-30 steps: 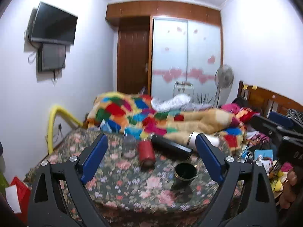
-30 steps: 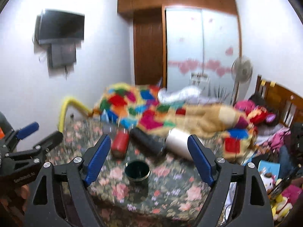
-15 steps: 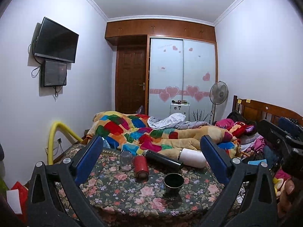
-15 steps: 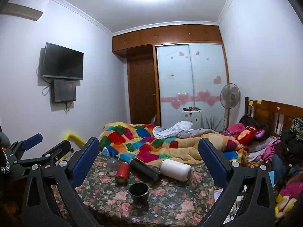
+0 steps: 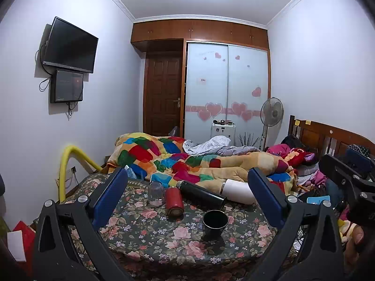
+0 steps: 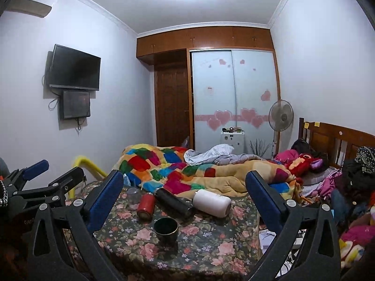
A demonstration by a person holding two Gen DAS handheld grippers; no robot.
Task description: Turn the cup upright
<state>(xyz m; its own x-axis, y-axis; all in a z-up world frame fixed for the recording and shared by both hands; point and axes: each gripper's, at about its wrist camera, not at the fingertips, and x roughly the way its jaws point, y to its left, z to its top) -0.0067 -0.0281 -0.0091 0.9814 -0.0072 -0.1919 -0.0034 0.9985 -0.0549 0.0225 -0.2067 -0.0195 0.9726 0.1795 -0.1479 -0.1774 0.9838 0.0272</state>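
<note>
On floral table (image 5: 150, 231), black cup (image 5: 215, 222) upright, mouth upward; left claw (image 5: 187, 196) and right claw (image 6: 185, 199) released, empty.

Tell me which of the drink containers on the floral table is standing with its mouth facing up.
The black cup, nearest the camera; the red can, black flask and white bottle lie sideways.

Dark green floral cloth with pink roses over the desk (image 5: 140, 231), ahead of the gripper. Glossy black ceramic cup (image 5: 215, 223) between the blue padded fingers (image 5: 109, 197). Beyond it, red metal cylinder flask (image 5: 174, 201), black cylindrical thermos (image 5: 200, 194), white cylindrical bottle (image 5: 238, 191), clear glass tumbler (image 5: 156, 190). Farther off, patchwork quilt (image 5: 164, 157) in red, blue, green, yellow and tan. Left of the gripper, yellow curved tube (image 5: 70, 157).
</note>
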